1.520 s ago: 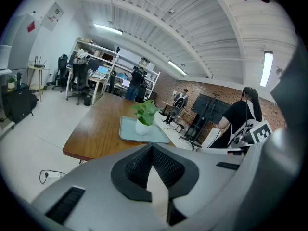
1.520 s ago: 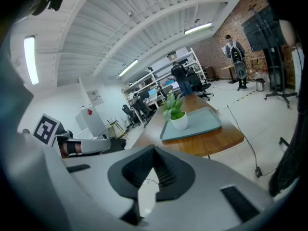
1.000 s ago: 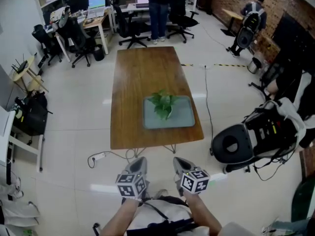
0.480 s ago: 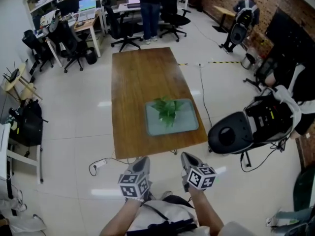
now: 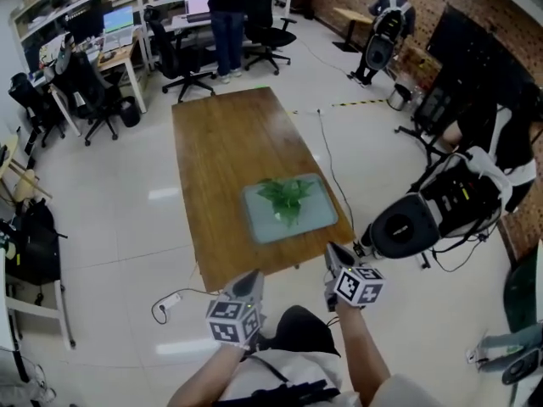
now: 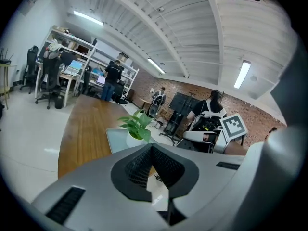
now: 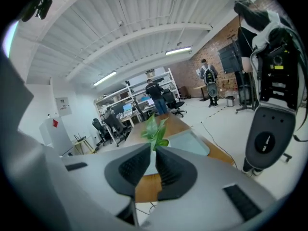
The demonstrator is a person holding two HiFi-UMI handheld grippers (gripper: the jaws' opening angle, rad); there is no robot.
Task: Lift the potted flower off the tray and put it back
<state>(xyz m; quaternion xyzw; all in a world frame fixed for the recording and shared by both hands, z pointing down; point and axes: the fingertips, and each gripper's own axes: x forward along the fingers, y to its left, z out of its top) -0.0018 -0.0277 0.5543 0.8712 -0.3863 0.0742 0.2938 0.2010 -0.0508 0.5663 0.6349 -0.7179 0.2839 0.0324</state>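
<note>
Potted flower point(image 5: 288, 199) on tray point(image 5: 321, 220), well beyond left hand-held gripper point(image 5: 253, 278), jaws together, and right hand-held gripper point(image 5: 336, 253), jaws just opening, empty

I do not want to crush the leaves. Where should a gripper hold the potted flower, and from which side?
Probably grip the white pot by its wall, coming level from the table's near edge. The leaves spread over it from above, and the tray wall is low.
</note>
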